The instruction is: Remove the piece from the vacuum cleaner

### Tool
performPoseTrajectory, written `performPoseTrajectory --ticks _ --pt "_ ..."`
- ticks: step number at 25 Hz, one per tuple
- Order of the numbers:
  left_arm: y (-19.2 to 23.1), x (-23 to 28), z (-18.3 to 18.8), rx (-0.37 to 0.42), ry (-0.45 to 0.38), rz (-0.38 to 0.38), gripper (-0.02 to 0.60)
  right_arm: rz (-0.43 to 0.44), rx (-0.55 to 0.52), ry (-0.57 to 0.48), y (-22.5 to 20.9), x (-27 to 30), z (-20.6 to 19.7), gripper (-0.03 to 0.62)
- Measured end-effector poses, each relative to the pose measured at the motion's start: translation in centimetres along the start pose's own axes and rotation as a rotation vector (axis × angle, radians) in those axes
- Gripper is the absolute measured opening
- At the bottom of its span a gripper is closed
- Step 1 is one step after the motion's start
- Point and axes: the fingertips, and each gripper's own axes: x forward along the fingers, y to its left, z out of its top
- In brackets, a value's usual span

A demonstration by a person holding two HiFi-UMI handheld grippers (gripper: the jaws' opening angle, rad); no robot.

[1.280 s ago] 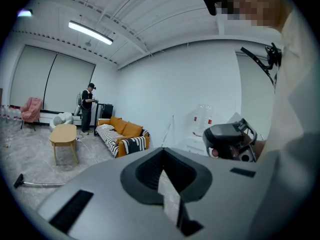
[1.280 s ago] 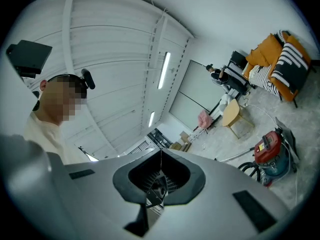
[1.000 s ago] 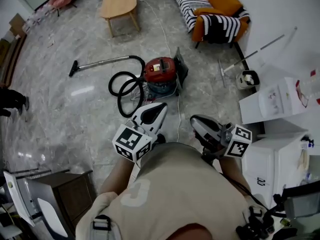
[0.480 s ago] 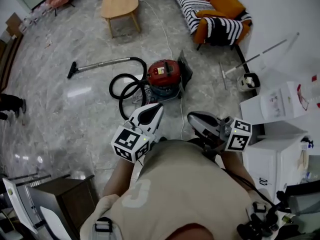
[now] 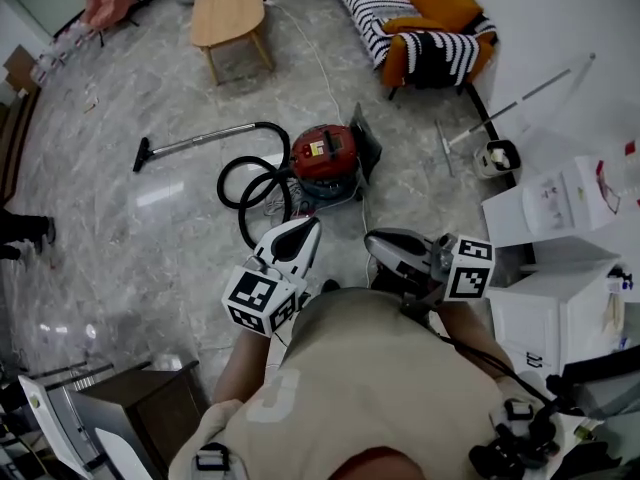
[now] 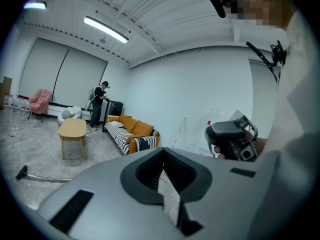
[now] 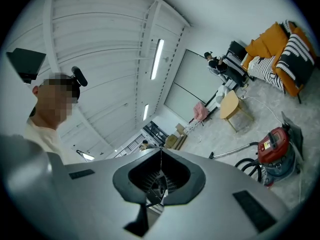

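Vacuum cleaner (image 5: pixel 324 152): red canister standing on the marble floor (image 5: pixel 150 238). A black hose (image 5: pixel 245 183) is coiled at its left, with a metal wand (image 5: pixel 200 130) lying beyond.
Left tongs (image 5: pixel 306 226): clenched, empty, apart from the cleaner.
Right tongs (image 5: pixel 374 240): clenched, empty, alongside.
Coffee table (image 5: pixel 228 8) and striped sofa (image 5: pixel 380 8): farther off.

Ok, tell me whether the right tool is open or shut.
Shut: the right gripper view shows the right tool with jaws together, nothing between them.
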Motion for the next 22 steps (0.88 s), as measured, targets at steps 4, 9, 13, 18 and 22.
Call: performPoseTrajectory --ticks 4,9,13,18,22 --pt "-0.8 1.8 0.2 0.019 0.026 0.030 0.003 0.037 0.058 -0.029 -1.8 -1.2 1.5 0.003" --pt "-2.6 5.8 0.5 0.017 0.080 0.026 0.003 0.095 0.133 -0.045 -4.0 -3.0 4.3 0.003" --pt "-4.2 10.3 1.6 0.036 0.100 0.014 0.003 0.102 0.208 -0.105 -7.2 -5.9 7.2 0.003" --pt "-5.8 15.0 3.2 0.078 0.106 -0.001 0.003 0.108 0.229 -0.105 -10.3 -8.1 9.9 0.003" --pt "-6.8 17.7 3.5 0.071 0.113 0.025 0.003 0.129 0.245 -0.073 -11.9 -9.5 11.5 0.003"
